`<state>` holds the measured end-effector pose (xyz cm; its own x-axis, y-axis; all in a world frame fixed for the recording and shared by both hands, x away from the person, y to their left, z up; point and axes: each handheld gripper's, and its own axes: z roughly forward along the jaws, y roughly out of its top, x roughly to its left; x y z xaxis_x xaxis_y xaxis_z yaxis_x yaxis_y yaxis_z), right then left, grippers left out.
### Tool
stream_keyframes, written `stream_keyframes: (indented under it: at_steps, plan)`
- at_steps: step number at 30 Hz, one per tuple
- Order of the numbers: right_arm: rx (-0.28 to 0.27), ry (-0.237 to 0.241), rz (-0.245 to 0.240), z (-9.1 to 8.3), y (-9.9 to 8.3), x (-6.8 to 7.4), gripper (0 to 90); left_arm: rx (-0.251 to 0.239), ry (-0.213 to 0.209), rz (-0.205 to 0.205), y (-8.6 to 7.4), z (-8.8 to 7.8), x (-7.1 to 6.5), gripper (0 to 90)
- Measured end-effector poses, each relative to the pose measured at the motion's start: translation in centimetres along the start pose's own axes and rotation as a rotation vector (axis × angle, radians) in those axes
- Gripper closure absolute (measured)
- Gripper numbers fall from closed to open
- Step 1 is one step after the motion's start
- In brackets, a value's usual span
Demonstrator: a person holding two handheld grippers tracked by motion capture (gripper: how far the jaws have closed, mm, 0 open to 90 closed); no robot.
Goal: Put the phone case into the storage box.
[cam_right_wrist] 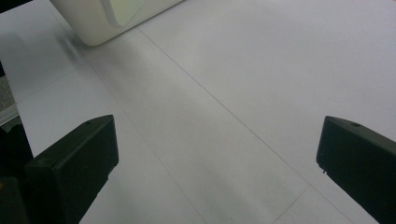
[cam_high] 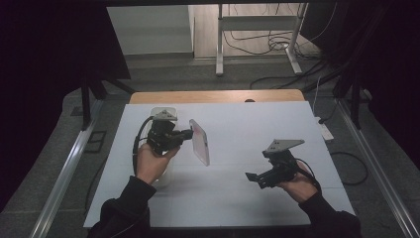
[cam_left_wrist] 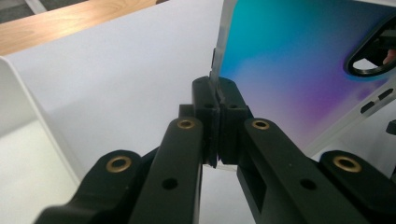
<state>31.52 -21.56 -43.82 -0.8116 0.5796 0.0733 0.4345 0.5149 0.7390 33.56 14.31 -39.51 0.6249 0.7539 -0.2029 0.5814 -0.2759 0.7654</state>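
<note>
A thin phone case (cam_high: 200, 142) hangs on edge above the white table sheet (cam_high: 237, 124), left of centre. In the left gripper view the case (cam_left_wrist: 299, 70) shimmers blue to purple and has an oval camera cut-out at its right. My left gripper (cam_high: 188, 134) is shut on the case's edge, with both pads (cam_left_wrist: 229, 100) pinching the rim. My right gripper (cam_high: 255, 179) is held low over the sheet at the right. Its jaws stand wide open with bare sheet between them, as the right gripper view (cam_right_wrist: 217, 163) confirms.
A white open box (cam_high: 163, 112) stands behind and under my left hand; its wall (cam_left_wrist: 21, 88) is close at the left, and it lies ahead of the right gripper (cam_right_wrist: 102, 18). A wooden table edge (cam_high: 218, 95) runs behind the sheet. Metal frame legs and cables stand beyond.
</note>
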Motion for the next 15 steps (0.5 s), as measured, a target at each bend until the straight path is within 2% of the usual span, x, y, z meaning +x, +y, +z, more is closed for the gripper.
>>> stream_keyframes:
  at_steps: [15]
  plan:
    - [-0.003,-0.022,0.038,-1.1,-1.3,-0.7,0.0,-0.004,0.033,-0.023,0.0,-1.0,0.9,88.0]
